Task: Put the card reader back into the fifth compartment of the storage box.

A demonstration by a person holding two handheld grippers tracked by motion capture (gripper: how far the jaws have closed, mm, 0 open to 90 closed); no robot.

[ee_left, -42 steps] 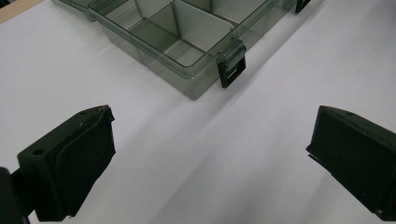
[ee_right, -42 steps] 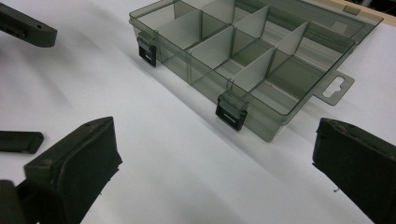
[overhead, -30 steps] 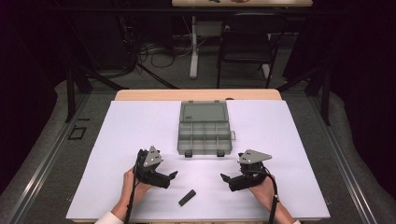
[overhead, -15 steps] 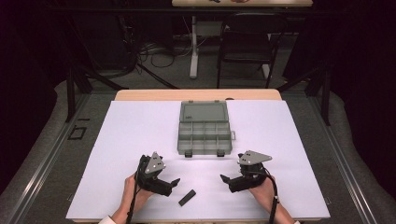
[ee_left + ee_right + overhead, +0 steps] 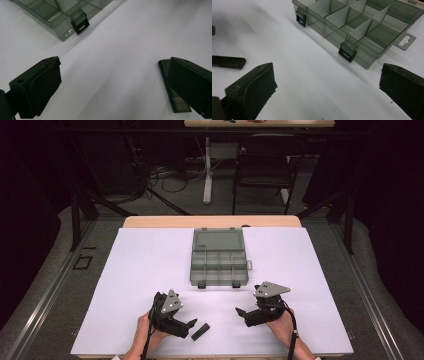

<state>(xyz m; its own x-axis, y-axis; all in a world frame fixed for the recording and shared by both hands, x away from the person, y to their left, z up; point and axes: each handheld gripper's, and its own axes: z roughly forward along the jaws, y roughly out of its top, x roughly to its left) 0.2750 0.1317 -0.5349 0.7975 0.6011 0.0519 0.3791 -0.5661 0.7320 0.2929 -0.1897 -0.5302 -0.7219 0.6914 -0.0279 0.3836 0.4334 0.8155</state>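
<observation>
1 black bar (image 5: 200,331), 1 organizer box (image 5: 219,256).

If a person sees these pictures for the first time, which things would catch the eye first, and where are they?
The eye probably goes first to the grey compartment box, closed by two black latches, in the middle of the white table sheet. Next come the two open grippers at the near edge: the left gripper sits beside a small black bar lying flat on the sheet, and the right gripper points inward, holding nothing.
</observation>
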